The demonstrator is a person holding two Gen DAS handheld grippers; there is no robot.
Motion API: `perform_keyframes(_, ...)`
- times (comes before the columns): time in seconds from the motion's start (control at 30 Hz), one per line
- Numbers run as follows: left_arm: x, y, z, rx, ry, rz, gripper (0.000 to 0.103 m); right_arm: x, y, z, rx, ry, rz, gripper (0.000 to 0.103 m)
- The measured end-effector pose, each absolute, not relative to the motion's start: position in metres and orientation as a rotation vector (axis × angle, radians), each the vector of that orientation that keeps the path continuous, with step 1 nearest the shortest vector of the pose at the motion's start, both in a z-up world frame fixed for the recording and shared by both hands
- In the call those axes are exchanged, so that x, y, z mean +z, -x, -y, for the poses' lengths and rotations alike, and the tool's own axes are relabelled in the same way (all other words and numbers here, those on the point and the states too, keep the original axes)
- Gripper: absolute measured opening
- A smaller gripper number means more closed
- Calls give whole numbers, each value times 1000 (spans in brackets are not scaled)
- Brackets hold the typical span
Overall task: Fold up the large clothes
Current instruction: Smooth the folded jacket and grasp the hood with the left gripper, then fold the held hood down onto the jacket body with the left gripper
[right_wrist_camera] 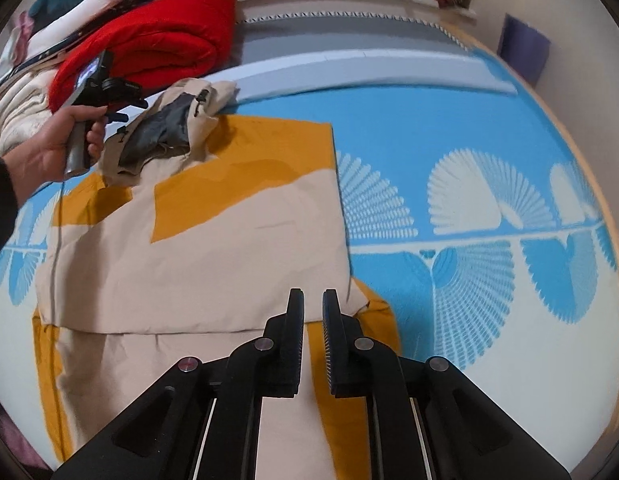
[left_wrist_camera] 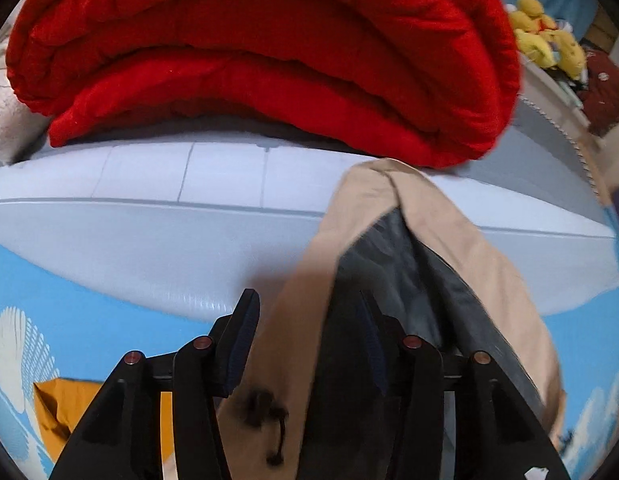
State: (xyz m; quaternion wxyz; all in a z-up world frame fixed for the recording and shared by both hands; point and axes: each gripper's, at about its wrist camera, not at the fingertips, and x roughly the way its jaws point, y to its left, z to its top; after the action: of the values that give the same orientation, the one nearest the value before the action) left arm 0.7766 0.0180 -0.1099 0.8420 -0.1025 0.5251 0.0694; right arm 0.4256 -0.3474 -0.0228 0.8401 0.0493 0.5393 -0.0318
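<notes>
Beige and mustard-yellow cloth fills the middle of the bed: our jacket [right_wrist_camera: 213,248] lies spread flat on the blue bedspread [right_wrist_camera: 449,136] with its white fan pattern. In the right wrist view the right tongs [right_wrist_camera: 313,300] hover just above the jacket's near right edge, their jaws a narrow gap apart with nothing between them, so we read them as open and not gripping.

The jacket's hood [right_wrist_camera: 177,124], beige outside with a grey lining, is lifted at the far left end of the garment. There our left hand [right_wrist_camera: 65,140] holds the other tool, and the left tongs [left_wrist_camera: 309,320] have the hood's edge between their jaws. In the left wrist view the beige fabric and dark lining [left_wrist_camera: 393,264] pass right through the tongs; the right-side finger is partly covered by cloth. The jaws stand fairly wide around it, and we cannot tell whether they are actually pinching the cloth or merely sit around it. A dark drawstring toggle [left_wrist_camera: 265,408] hangs on the beige fabric close to the camera.

Beyond the hood a folded red blanket [left_wrist_camera: 269,48] rests at the head of the bed, with yellow plush toys [left_wrist_camera: 545,32] on a ledge further back.

We can read no brand, label or writing on anything; the small screen on the left tool is blurred.
</notes>
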Motion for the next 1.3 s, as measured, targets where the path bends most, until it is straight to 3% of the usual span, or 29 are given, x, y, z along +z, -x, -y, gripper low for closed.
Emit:
perform_keyframes(0.13,-128,-781,-21,185,239,-1160,45,-24,-426,349,-66,-124,-1140,11)
perform_keyframes(0.17,-131,-780,-21,187,233,-1173,37,-23,-426,349,-67,-125,-1137,11)
perform_keyframes(0.2,-132,-778,-19,186,214,-1181,12,-23,-426,349,-70,-125,-1135,11)
perform_keyframes(0.23,-131,-775,-16,168,194,-1190,3,-22,-426,350,-72,-127,-1134,11)
perform_keyframes(0.43,-61,-712,13,7,81,-1037,3,-14,-426,358,-85,-148,-1116,11)
perform_keyframes(0.63,12,-545,56,-284,-207,-839,3,6,-421,359,-72,-183,-1071,11)
perform_keyframes(0.73,0,-451,60,-388,-380,-798,3,22,-416,361,-69,-218,-1024,11)
perform_keyframes(0.77,-13,-423,59,-400,-448,-807,8,26,-414,362,-69,-232,-1012,11)
perform_keyframes(0.83,-47,-375,47,-409,-519,-907,12,34,-410,363,-68,-271,-986,11)
perform_keyframes(1.03,-26,-306,-16,-194,-117,-1024,12,47,-394,357,-36,-355,-944,11)
perform_keyframes(1.17,-13,-309,-28,-91,113,-1038,15,48,-390,343,24,-372,-934,11)
perform_keyframes(1.3,-33,-338,-33,-106,300,-1082,19,37,-396,330,86,-404,-944,11)
